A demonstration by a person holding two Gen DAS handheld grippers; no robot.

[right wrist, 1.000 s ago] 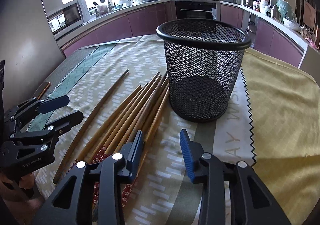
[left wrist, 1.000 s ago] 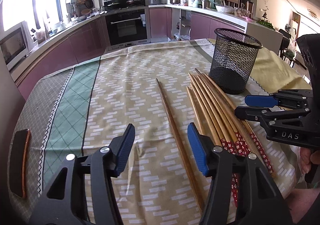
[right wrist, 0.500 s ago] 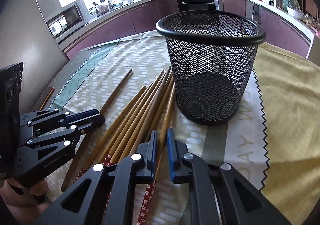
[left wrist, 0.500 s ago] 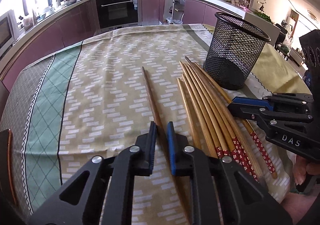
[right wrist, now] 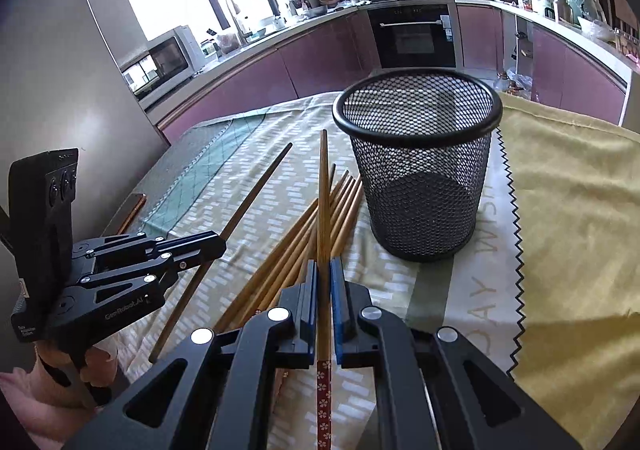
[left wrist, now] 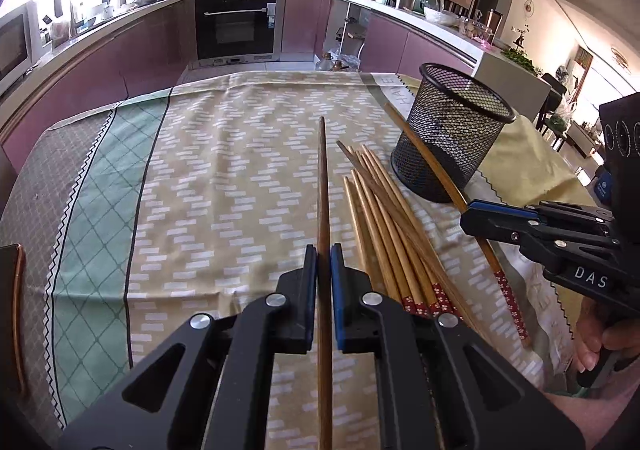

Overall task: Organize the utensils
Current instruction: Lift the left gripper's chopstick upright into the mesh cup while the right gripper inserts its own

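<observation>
My left gripper (left wrist: 324,262) is shut on a dark brown chopstick (left wrist: 322,185) and holds it lifted off the cloth, tip pointing away. My right gripper (right wrist: 324,274) is shut on a light bamboo chopstick with a red flowered end (right wrist: 323,209), also lifted. A black mesh holder (right wrist: 418,165) stands upright just right of that chopstick's tip; it also shows in the left wrist view (left wrist: 452,133). Several bamboo chopsticks (left wrist: 384,217) lie in a bundle on the tablecloth between the grippers. The right gripper shows in the left wrist view (left wrist: 500,215), and the left gripper in the right wrist view (right wrist: 200,246).
A patterned tablecloth (left wrist: 224,169) covers the table, with a yellow cloth (right wrist: 572,209) to the right of the holder. A dark phone-like object (left wrist: 12,310) lies at the table's left edge. Kitchen counters and an oven stand beyond the table.
Both grippers went from open to shut, each on a chopstick. Both chopsticks have since been lifted off the table, their tips raised.
</observation>
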